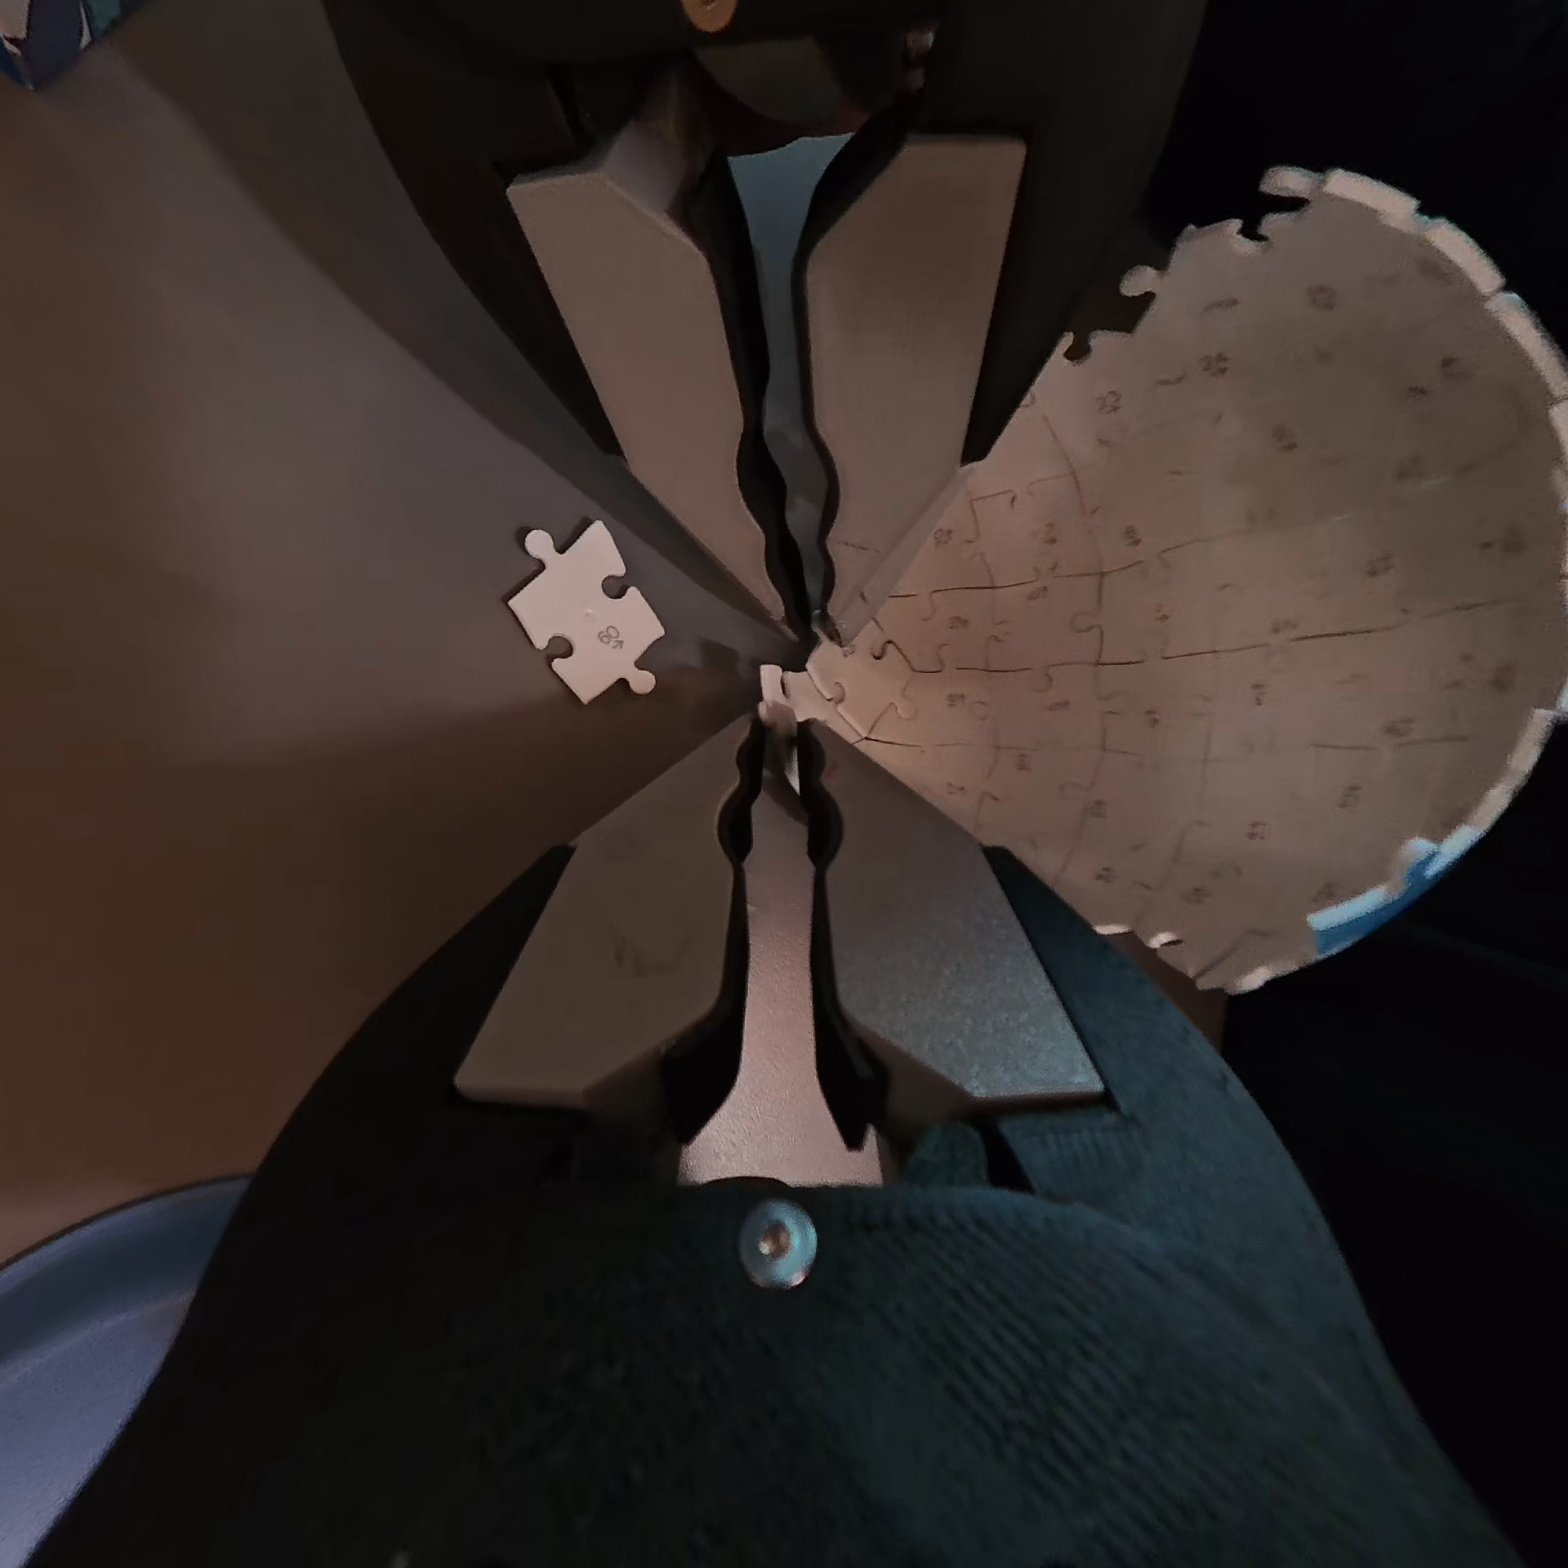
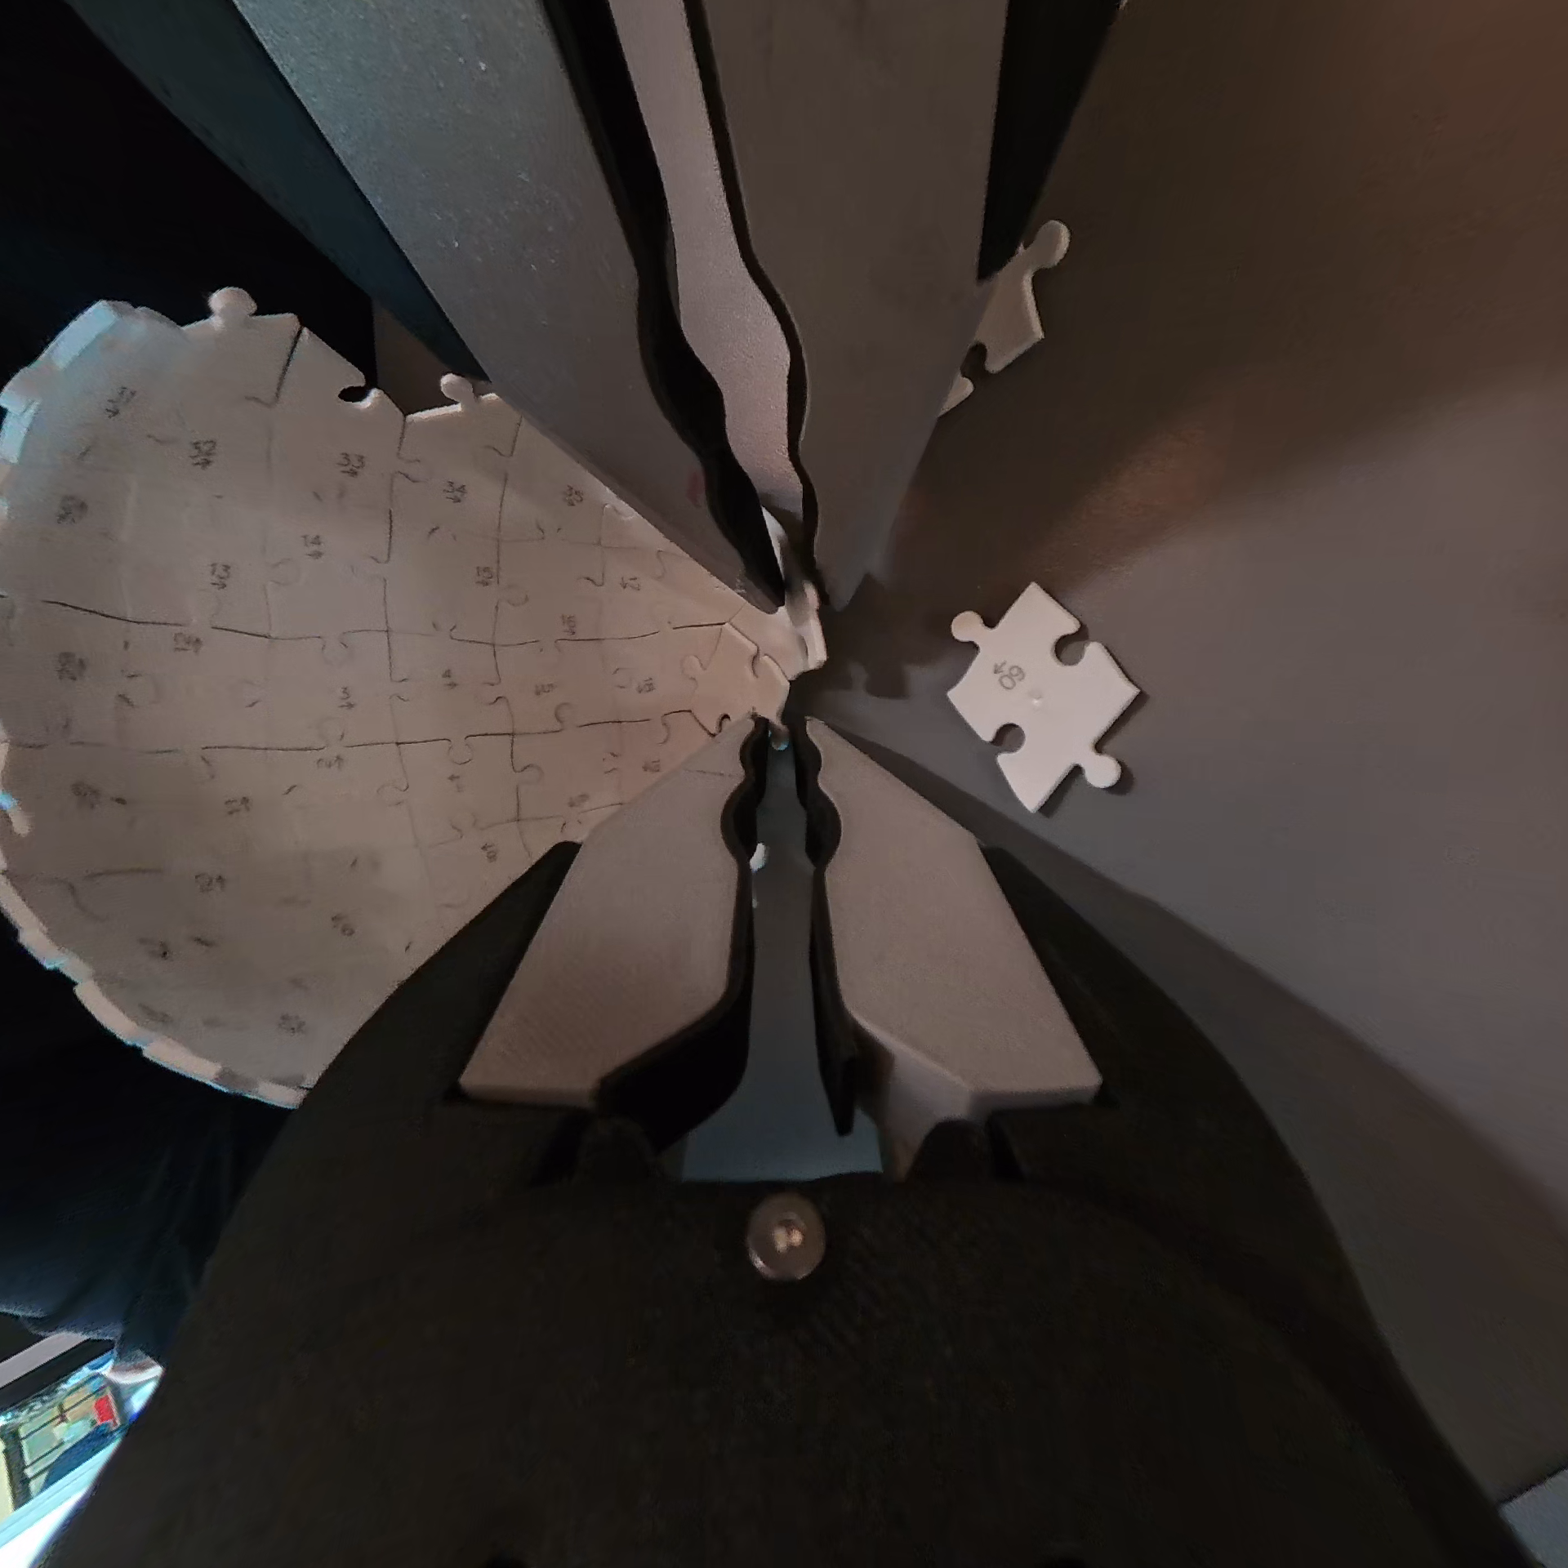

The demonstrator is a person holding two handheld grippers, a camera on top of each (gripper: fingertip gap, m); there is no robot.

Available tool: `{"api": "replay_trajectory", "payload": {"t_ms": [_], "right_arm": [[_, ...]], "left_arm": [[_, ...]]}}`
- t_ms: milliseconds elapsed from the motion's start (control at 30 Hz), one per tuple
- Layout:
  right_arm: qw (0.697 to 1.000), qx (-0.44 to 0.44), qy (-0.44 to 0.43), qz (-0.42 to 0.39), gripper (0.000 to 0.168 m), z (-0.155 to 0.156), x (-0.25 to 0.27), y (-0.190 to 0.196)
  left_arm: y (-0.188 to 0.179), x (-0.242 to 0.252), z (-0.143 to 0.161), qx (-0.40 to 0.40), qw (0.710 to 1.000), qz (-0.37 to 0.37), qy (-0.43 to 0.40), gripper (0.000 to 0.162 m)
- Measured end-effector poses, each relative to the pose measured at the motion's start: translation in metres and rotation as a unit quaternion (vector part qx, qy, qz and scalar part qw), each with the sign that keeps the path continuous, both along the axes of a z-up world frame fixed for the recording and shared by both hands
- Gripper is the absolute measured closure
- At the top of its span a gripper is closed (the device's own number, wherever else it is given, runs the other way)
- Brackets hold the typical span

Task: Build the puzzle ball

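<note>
The half-built puzzle ball is a white bowl-shaped shell with its numbered inside facing me; it also shows in the right wrist view. Both grippers meet tip to tip at its near rim. My left gripper is shut on a small white puzzle piece pressed at the rim. My right gripper is shut on the shell's rim just beside it. A loose white piece lies flat on the table close by and shows in the right wrist view too.
Another loose piece lies half hidden behind the left gripper's finger. The grey-brown tabletop spreads around. A pale blue rounded object sits at the near left, and a patterned box corner at the far left.
</note>
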State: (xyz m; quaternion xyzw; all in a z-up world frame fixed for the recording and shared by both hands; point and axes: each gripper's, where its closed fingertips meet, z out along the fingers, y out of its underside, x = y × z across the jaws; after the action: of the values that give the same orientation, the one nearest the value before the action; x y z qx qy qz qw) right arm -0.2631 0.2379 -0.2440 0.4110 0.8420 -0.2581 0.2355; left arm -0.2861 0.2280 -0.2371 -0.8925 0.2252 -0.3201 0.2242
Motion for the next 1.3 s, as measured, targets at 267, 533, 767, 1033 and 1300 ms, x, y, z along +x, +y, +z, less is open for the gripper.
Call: {"api": "replay_trajectory", "payload": {"t_ms": [267,533,767,1033,1300], "right_arm": [[1.0,0.004,0.025,0.013,0.162,0.003,0.0,0.0],[0.999,0.0,0.043,0.006,0.162,0.008,-0.001,0.001],[0.999,-0.001,0.054,0.002,0.163,0.01,-0.002,0.001],[0.995,0.0,0.095,-0.004,0.164,0.025,-0.005,0.006],[0.979,-0.006,0.202,0.023,0.168,0.033,-0.012,0.002]], "left_arm": [[0.0,0.002,0.002,0.007,1.0,0.001,-0.006,0.158],[0.001,0.003,0.003,0.01,1.0,0.001,-0.006,0.158],[0.003,0.007,0.004,0.011,1.0,-0.003,-0.009,0.159],[0.002,0.009,0.006,0.014,1.0,-0.007,-0.006,0.159],[0.004,0.01,0.001,0.007,1.0,-0.011,-0.003,0.157]]}}
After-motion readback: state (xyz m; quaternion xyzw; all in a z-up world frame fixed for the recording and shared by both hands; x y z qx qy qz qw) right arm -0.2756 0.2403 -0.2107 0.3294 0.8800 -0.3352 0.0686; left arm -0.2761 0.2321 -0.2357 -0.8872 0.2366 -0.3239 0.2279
